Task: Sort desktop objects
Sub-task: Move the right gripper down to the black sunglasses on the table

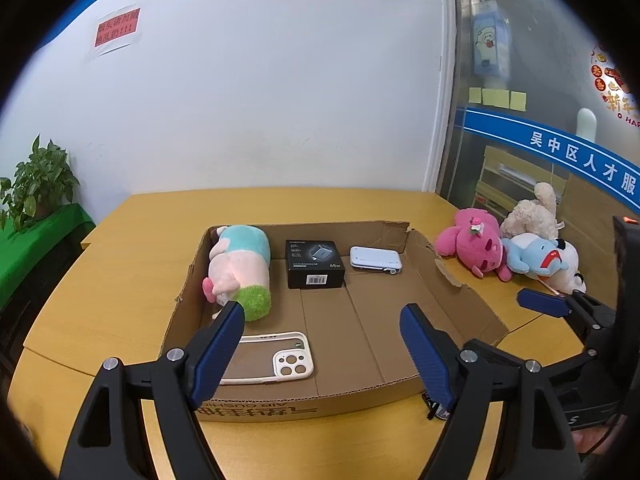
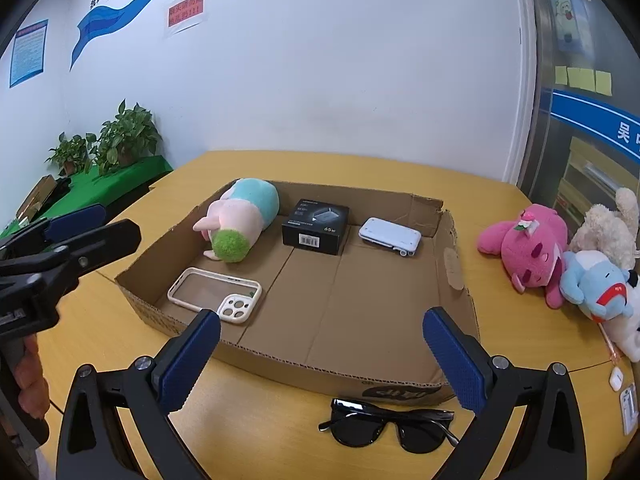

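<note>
White wall backs the wooden bench (image 2: 400, 176), where a cardboard tray (image 2: 448, 248) holds a plush, black charger box (image 2: 315, 227) and phone case (image 2: 215, 294). Sunglasses (image 2: 390, 426) lie before the tray, under the spread, empty right tongs (image 2: 324, 354); left tongs (image 1: 322, 346) also gape empty.

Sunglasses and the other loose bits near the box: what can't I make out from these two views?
- Sunglasses: clear in the right wrist view; in the left wrist view only a sliver shows, behind a left gripper finger.
- Small white items at the right wrist view's edge: too small and partly cropped to identify.
- White plush: cut off by the frame edge.
- Cardboard box print: partly hidden.
</note>
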The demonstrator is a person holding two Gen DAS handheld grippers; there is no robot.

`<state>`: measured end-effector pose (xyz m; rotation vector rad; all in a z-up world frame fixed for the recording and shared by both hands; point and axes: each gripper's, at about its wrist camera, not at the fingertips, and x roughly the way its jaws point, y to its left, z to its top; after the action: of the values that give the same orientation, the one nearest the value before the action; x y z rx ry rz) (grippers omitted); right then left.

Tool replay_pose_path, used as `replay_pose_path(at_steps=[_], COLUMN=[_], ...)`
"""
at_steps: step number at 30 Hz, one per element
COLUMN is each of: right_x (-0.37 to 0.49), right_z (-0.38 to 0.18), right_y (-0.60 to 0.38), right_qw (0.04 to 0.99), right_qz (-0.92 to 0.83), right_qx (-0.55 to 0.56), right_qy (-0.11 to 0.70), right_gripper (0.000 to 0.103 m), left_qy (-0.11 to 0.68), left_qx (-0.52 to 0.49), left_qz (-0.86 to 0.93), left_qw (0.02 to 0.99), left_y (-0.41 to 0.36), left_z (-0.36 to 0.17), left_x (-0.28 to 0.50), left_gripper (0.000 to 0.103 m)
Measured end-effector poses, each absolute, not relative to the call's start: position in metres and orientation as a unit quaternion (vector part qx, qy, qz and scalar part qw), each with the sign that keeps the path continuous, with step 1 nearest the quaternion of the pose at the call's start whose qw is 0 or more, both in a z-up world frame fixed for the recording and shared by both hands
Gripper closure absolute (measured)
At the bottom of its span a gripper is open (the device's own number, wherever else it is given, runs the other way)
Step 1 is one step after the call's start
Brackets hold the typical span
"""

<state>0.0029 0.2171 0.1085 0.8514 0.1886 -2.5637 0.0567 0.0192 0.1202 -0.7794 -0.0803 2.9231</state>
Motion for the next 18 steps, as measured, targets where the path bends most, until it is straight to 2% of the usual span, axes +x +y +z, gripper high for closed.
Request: replay_pose_path(at_steps=[13,18], right_x=[-0.001,-0.023], right_z=[0.102,0.064], right_y=[0.247,0.301], right_qw=[0.249,0.255], right_qz=[-0.917,-0.894], right_qx=[0.308,0.368], right_qy=[0.051,0.028], right_gripper=[0.000,0.000], left_qy=[-0.036,-0.041], left_qx=[-0.277,-0.303], left_qz=[0.957,0.947], left_qw=[0.080,0.096], left_y=[0.022,0.017], left_z=[0.107,0.086], left_x=[0.063,0.080], left_gripper=[0.023,0.023])
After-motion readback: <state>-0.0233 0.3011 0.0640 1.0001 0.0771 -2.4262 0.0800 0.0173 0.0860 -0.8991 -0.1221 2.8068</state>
